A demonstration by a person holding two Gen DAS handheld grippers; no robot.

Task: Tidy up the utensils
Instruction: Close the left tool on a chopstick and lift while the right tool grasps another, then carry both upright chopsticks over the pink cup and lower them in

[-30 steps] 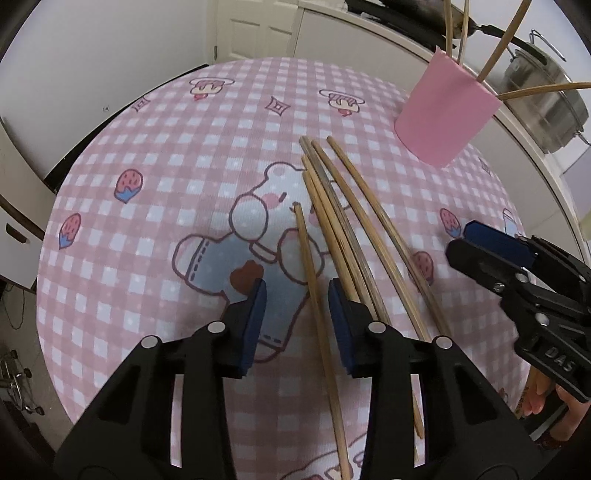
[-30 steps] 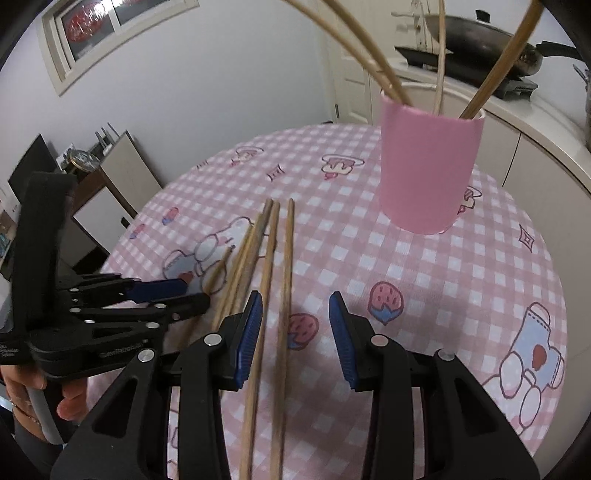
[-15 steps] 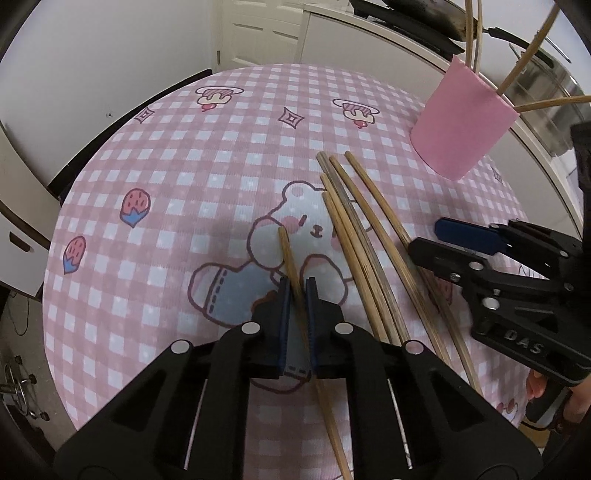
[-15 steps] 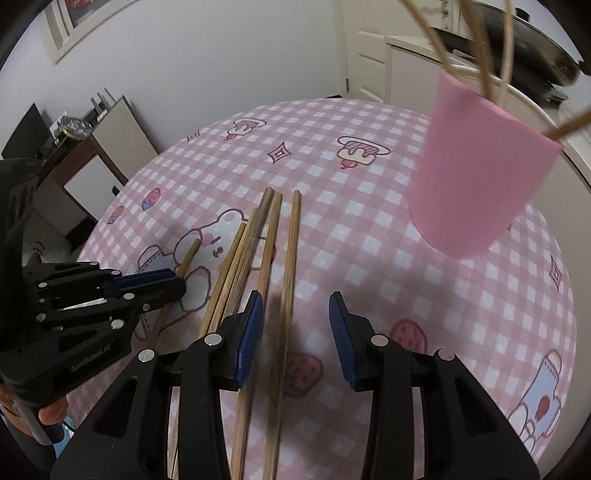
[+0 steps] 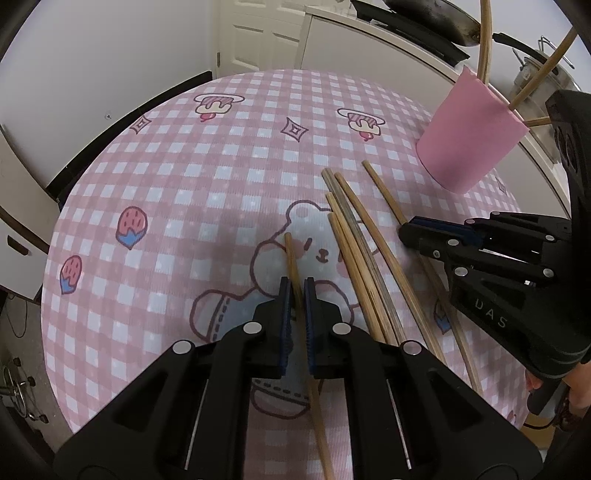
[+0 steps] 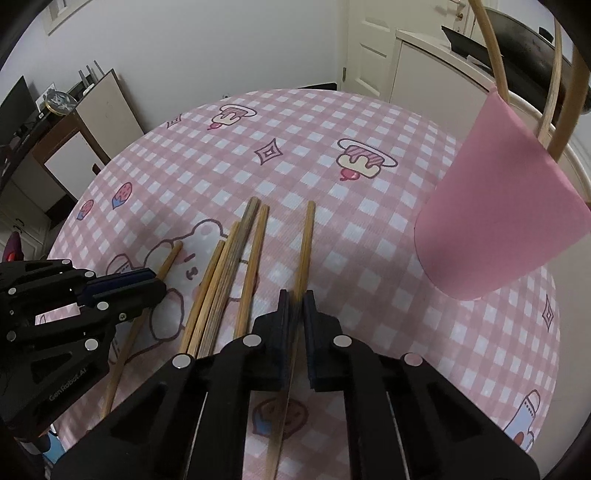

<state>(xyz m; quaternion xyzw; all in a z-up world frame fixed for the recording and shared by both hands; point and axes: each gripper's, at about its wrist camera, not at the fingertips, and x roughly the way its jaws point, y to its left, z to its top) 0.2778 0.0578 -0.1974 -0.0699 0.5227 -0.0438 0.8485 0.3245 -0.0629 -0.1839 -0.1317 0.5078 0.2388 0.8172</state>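
Observation:
Several bamboo chopsticks [image 5: 354, 236] lie in a loose row on the pink checked tablecloth [image 5: 184, 192]. My left gripper [image 5: 295, 291] is shut on the leftmost chopstick [image 5: 290, 251], apart from the others. My right gripper [image 6: 294, 299] is shut on the rightmost chopstick [image 6: 306, 236]; it also shows in the left wrist view [image 5: 410, 230]. A pink cup [image 6: 495, 214] with several chopsticks standing in it is at the right of the table; it also shows in the left wrist view [image 5: 469, 136].
The round table's edge curves close on the left [image 5: 55, 229]. A white counter [image 6: 424, 59] with a dark pan [image 5: 436, 18] and a steel pot [image 5: 543, 77] stands behind the cup. A white door [image 5: 258, 33] is at the back.
My left gripper closed on the leftmost chopstick half a second ago and still holds it. My right gripper moved forward and has now closed on the rightmost chopstick.

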